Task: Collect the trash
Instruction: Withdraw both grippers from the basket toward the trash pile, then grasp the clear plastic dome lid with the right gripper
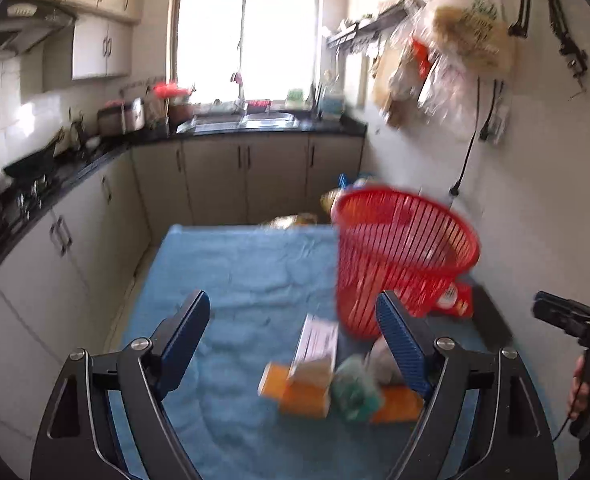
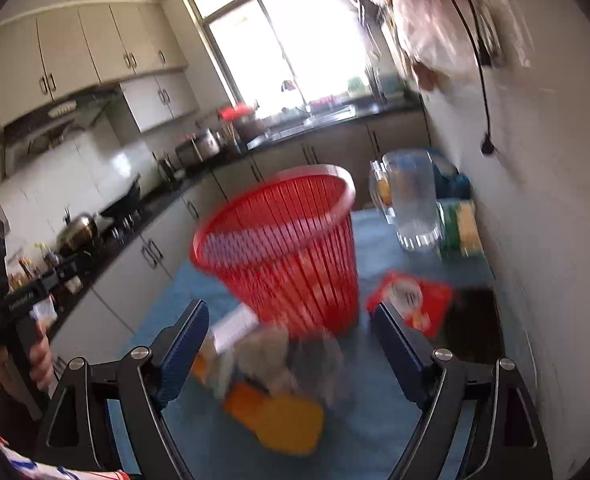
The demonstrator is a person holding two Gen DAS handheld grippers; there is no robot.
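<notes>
Behind the trash pile [image 1: 335, 380] stands a red basket [image 1: 399, 256].

- Looking into a home kitchen, narrow and lived-in.
- Running along one wall: cream cabinets [image 1: 215, 176] under a black countertop [image 1: 255, 128].
- Sitting below the bright window [image 1: 247, 36]: a steel sink [image 1: 267, 118].
- Hanging over the gas stove [image 2: 125, 222]: a range hood [image 2: 61, 118], with a wok [image 2: 123, 202] and a kettle [image 2: 77, 230] resting on the burners.
- Dangling from a wall rack [image 1: 375, 20]: plastic bags [image 1: 455, 40].
</notes>
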